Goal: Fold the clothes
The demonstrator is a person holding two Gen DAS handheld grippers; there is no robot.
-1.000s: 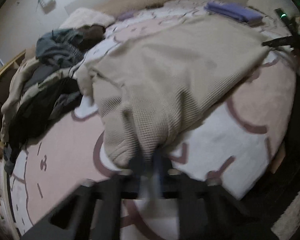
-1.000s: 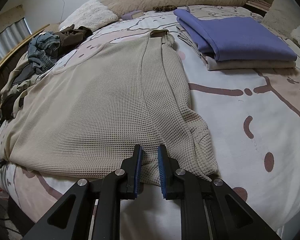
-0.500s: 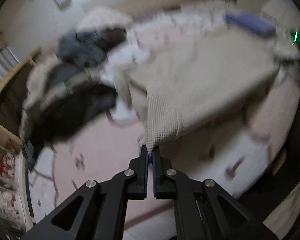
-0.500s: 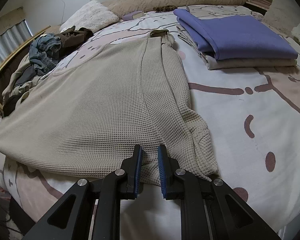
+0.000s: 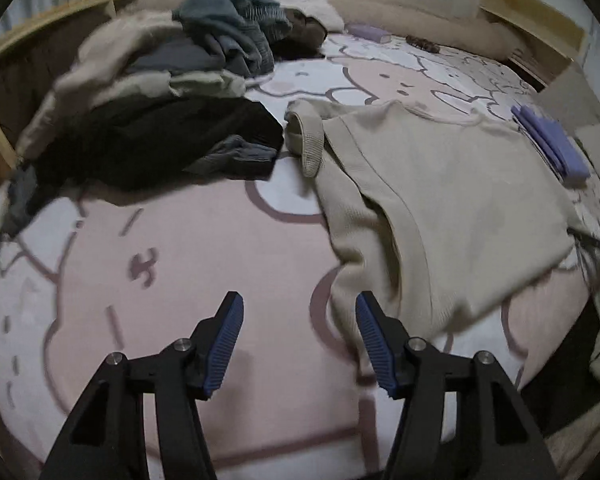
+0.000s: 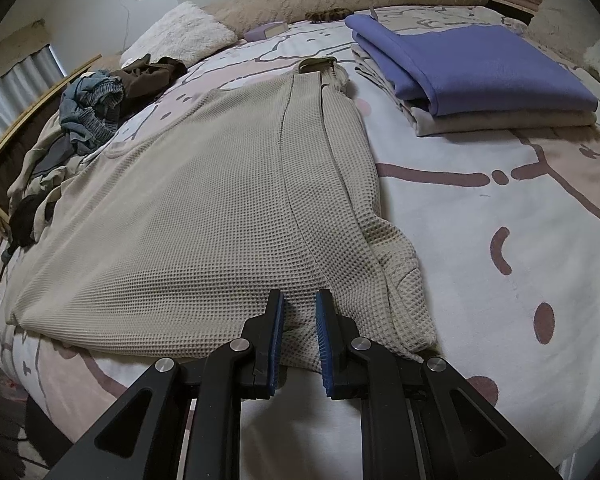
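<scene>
A beige waffle-knit sweater (image 6: 204, 208) lies spread flat on the bed. It also shows in the left wrist view (image 5: 452, 196), with one sleeve cuff (image 5: 306, 142) curled at its near corner. My right gripper (image 6: 299, 308) is shut on the sweater's hem, a fold of fabric pinched between its blue pads. My left gripper (image 5: 298, 322) is open and empty above the pink sheet, just left of the sweater's lower corner.
A folded purple garment (image 6: 468, 60) sits on a folded beige one to the right of the sweater. A pile of unfolded dark and grey clothes (image 5: 160, 112) lies to the left. A white fluffy pillow (image 6: 180, 36) and wooden bed frame (image 5: 4, 92) border the bed.
My left gripper was shut on the sweater's corner and lifting it; it has let go, opened, and the corner now lies on the bed. My right gripper keeps its hold.
</scene>
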